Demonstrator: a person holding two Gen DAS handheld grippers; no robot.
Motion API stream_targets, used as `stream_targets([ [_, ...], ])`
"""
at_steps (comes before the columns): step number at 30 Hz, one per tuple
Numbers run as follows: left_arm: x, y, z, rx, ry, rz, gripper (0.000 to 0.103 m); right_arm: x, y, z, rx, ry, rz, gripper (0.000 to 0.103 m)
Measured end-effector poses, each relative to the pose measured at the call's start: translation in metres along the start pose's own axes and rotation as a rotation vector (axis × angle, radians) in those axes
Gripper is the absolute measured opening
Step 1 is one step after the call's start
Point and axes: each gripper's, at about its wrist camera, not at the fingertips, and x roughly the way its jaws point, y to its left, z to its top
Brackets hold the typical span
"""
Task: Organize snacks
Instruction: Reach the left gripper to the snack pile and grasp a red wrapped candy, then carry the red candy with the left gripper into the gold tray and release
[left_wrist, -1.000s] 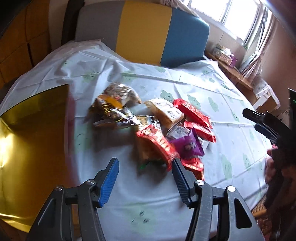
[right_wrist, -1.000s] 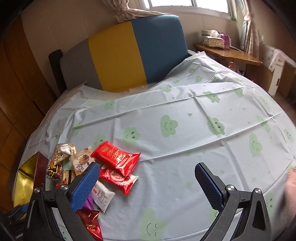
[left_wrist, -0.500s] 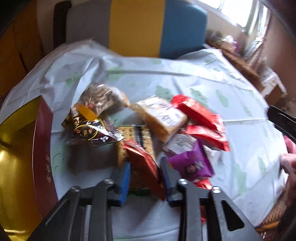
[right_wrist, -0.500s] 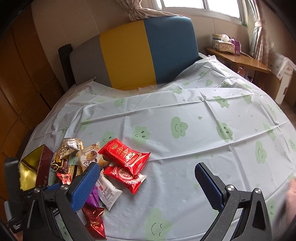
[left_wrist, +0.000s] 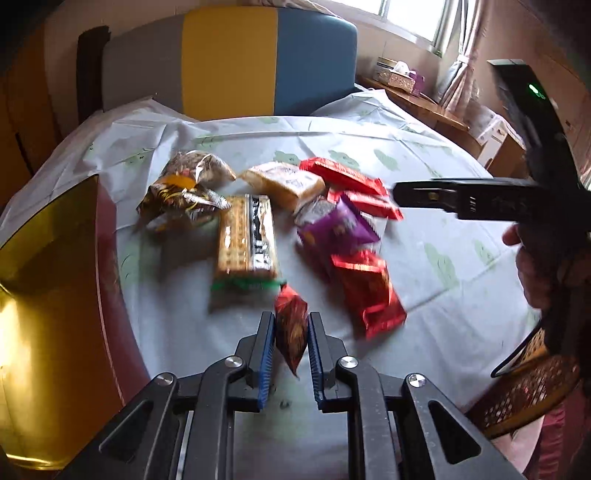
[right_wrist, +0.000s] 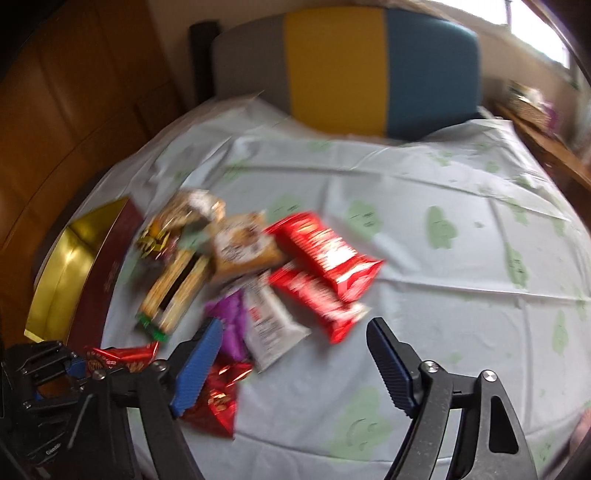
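Note:
A pile of snack packets lies on the pale cloud-print tablecloth (left_wrist: 424, 155). My left gripper (left_wrist: 291, 321) is shut on a small red packet (left_wrist: 291, 325), held edge-up between its blue pads just in front of the pile. Behind it lie a cracker pack (left_wrist: 245, 236), a purple packet (left_wrist: 338, 227) and a red foil packet (left_wrist: 369, 288). My right gripper (right_wrist: 295, 325) hovers over a white packet (right_wrist: 273, 328) and two long red packets (right_wrist: 325, 251); its jaws are closing and the pads touch nothing. In the right wrist view the left gripper (right_wrist: 79, 365) holds the small red packet (right_wrist: 122, 360) at lower left.
An open gold-lined box with a dark red rim (left_wrist: 48, 258) stands left of the pile. A grey, yellow and blue chair back (left_wrist: 229, 62) rises behind the table. A wicker seat (left_wrist: 524, 391) is at the lower right, and a hand (left_wrist: 532, 266) holds the right gripper.
The left gripper closed on the small red packet and drew it off the pile. The right gripper swung left over the snacks and its jaws narrowed.

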Motion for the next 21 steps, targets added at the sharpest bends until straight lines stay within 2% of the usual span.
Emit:
stream_targets([
  [4, 0.007, 0.007, -0.012, -0.037, 0.020, 0.002, 0.017, 0.015, 0.021, 0.001, -0.041, 0.015, 0.039, 0.078],
  [6, 0.012, 0.011, -0.015, -0.059, 0.032, 0.002, 0.017, 0.025, 0.031, 0.001, -0.068, 0.021, 0.031, 0.078],
  [8, 0.015, 0.015, -0.019, -0.073, 0.040, -0.005, 0.018, 0.038, 0.036, 0.000, -0.099, 0.054, 0.019, 0.071],
  [10, 0.018, 0.020, -0.022, -0.083, 0.049, -0.011, 0.021, 0.049, 0.039, -0.001, -0.121, 0.087, 0.003, 0.059],
  [12, 0.019, 0.021, -0.024, -0.079, 0.043, -0.021, 0.022, 0.053, 0.038, -0.002, -0.122, 0.096, 0.013, 0.051],
  [13, 0.019, 0.021, -0.024, -0.074, 0.041, -0.020, 0.022, 0.053, 0.038, -0.002, -0.124, 0.089, 0.021, 0.043],
  [14, 0.020, 0.021, -0.024, -0.071, 0.040, -0.019, 0.022, 0.053, 0.039, -0.002, -0.128, 0.083, 0.019, 0.039],
  [18, 0.019, 0.017, -0.026, -0.038, 0.029, 0.008, 0.019, 0.052, 0.042, -0.002, -0.140, 0.076, 0.009, 0.037],
  [21, 0.014, 0.019, -0.026, -0.057, 0.008, 0.000, 0.018, 0.049, 0.040, -0.002, -0.127, 0.069, 0.014, 0.037],
])
